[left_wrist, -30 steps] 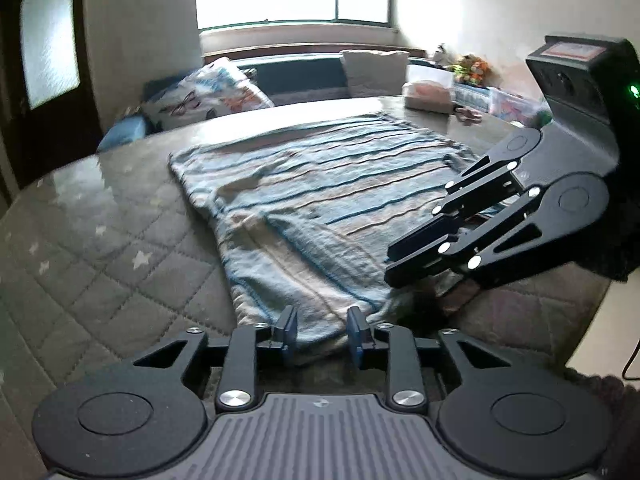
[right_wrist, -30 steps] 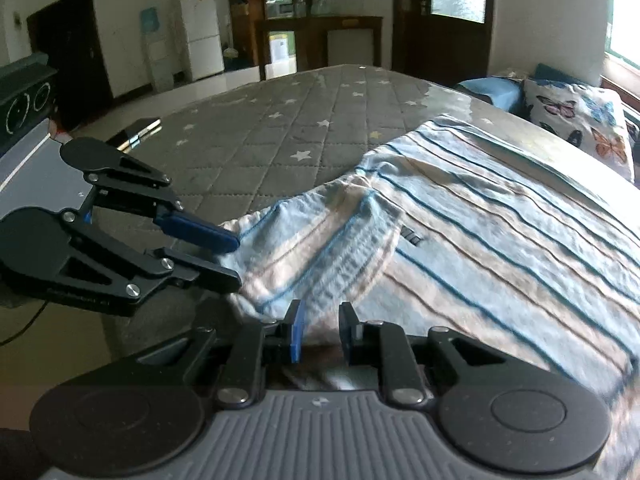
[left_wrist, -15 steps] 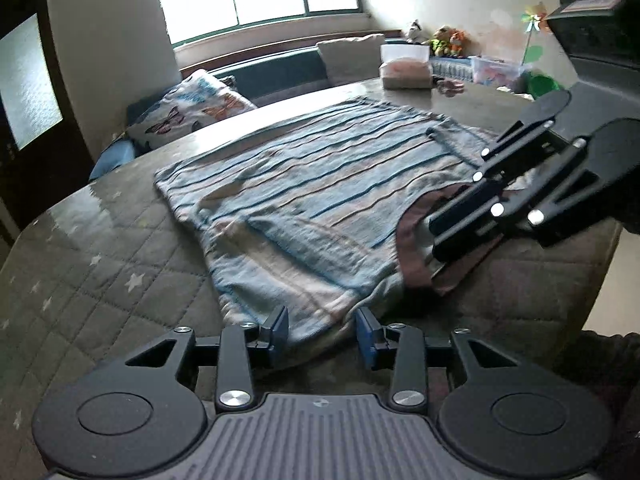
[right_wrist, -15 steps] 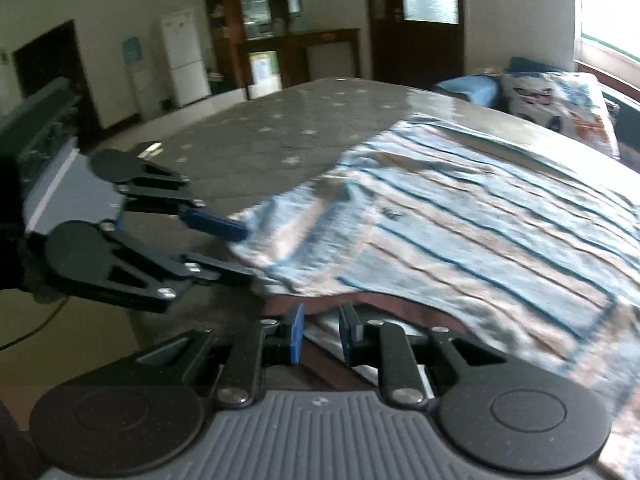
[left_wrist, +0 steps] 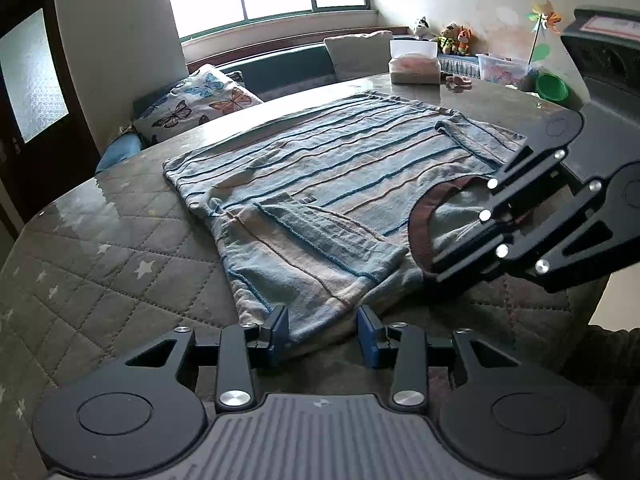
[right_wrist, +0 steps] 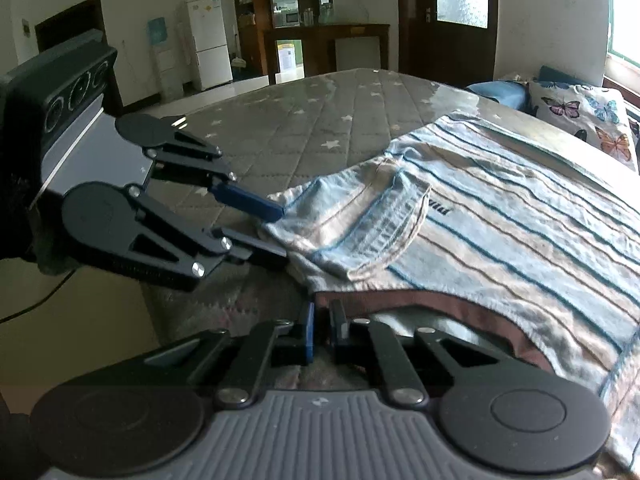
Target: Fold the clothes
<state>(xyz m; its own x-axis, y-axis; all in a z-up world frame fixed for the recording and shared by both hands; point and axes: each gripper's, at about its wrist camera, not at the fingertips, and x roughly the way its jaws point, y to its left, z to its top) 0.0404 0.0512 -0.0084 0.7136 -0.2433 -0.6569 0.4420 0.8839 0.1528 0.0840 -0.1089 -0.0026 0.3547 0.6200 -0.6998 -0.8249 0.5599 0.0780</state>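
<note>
A blue-and-tan striped T-shirt (left_wrist: 320, 184) lies flat on the grey quilted table cover (left_wrist: 100, 248), its brown collar (left_wrist: 418, 232) toward the near edge. My left gripper (left_wrist: 323, 322) is open, and the shirt's near shoulder corner lies loose between its blue fingers. In the right wrist view that gripper (right_wrist: 280, 234) straddles the same corner of the shirt (right_wrist: 500, 220). My right gripper (right_wrist: 323, 314) has its jaws closing to a thin gap, pinched on the end of the collar (right_wrist: 400, 298). The left wrist view shows this gripper (left_wrist: 438, 270) at the collar's near end.
A butterfly pillow (left_wrist: 196, 100) rests on the bench behind the table. A tissue box (left_wrist: 414, 66) stands at the table's far side, a green bowl (left_wrist: 552, 86) beyond it. The table edge drops to the floor just behind both grippers. A white fridge (right_wrist: 208, 40) stands far off.
My right gripper slid along the shirt's near edge to the brown collar and shut on it. The left gripper stayed at the shoulder corner, rolled a little and stands slightly wider.
</note>
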